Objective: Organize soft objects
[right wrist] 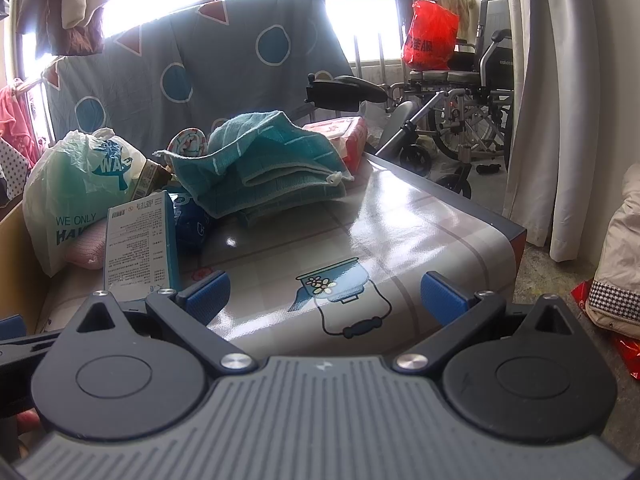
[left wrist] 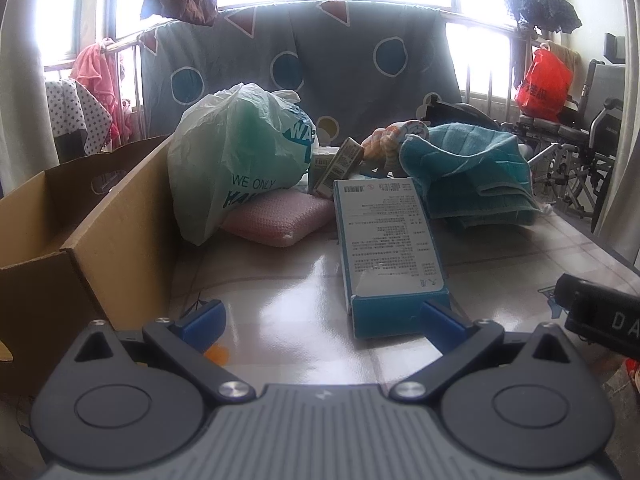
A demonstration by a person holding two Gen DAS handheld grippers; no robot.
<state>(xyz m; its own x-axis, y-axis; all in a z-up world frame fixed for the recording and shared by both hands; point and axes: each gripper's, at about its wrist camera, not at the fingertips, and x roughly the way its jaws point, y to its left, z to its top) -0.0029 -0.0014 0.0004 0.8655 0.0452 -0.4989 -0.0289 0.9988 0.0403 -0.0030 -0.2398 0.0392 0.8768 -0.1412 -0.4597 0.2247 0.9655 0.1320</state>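
Teal towel (right wrist: 264, 164), crumpled in a heap, lies at mid-frame in the right wrist view, well ahead of the right gripper (right wrist: 324, 294), whose blue fingers are spread apart and empty. In the left wrist view the towel sits right of centre, and a pink sponge (left wrist: 276, 216) lies centre-left, both beyond the released, empty left gripper (left wrist: 320, 322), above the glossy table (left wrist: 280, 280).

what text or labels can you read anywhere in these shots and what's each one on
"WE ONLY" with a cut-off "HA" beneath, and higher up "WA": printed on the plastic bag.
"DA", cut off by the frame edge: on the black gripper part at the right of the left wrist view.
Blue and white box: dense small print and a barcode, too small to read.
Red bag on the wheelchair: dark characters, too blurred to read.
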